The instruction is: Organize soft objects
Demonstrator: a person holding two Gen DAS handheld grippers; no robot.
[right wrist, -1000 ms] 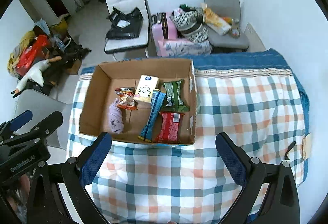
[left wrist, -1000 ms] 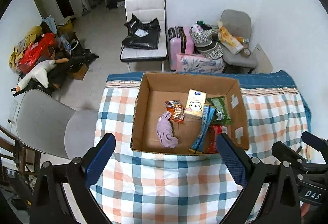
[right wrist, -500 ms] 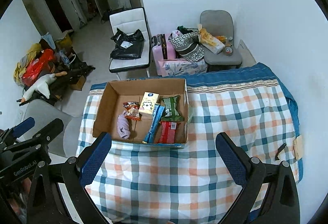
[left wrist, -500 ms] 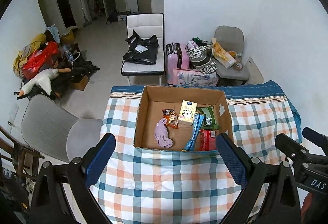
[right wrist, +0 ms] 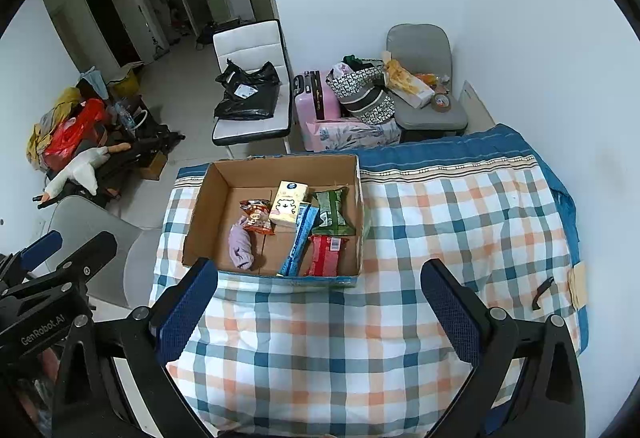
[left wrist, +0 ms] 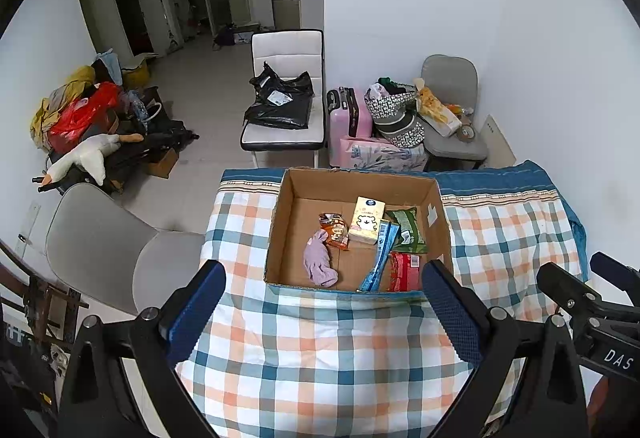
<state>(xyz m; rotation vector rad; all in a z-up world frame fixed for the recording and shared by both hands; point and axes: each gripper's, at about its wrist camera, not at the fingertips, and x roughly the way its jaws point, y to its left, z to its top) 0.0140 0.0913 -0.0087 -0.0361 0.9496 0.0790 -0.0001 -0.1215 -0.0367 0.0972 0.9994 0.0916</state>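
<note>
An open cardboard box (left wrist: 280, 234) (right wrist: 204, 213) sits on a table with a plaid cloth (left wrist: 320, 350) (right wrist: 440, 222). In it lie a purple cloth roll (left wrist: 318, 265) (right wrist: 240, 244), a yellow tissue pack (left wrist: 366, 220) (right wrist: 288, 203), an orange snack bag (left wrist: 335, 230) (right wrist: 256, 217), a green packet (left wrist: 407, 230) (right wrist: 332, 211), a blue packet (left wrist: 380, 256) (right wrist: 300, 240) and a red packet (left wrist: 404, 270) (right wrist: 326, 256). My left gripper (left wrist: 322, 312) and right gripper (right wrist: 318, 308) are both open and empty, held high above the near side of the table.
A grey chair (left wrist: 100, 250) stands left of the table. A white chair with black bags (left wrist: 284, 105), a pink suitcase (left wrist: 348, 113) and a loaded grey chair (left wrist: 452, 125) stand beyond it. A small black item (right wrist: 542, 292) lies near the table's right edge.
Both grippers have risen and pulled back from the box, so the box looks smaller and more of the room shows. Both stayed open.
</note>
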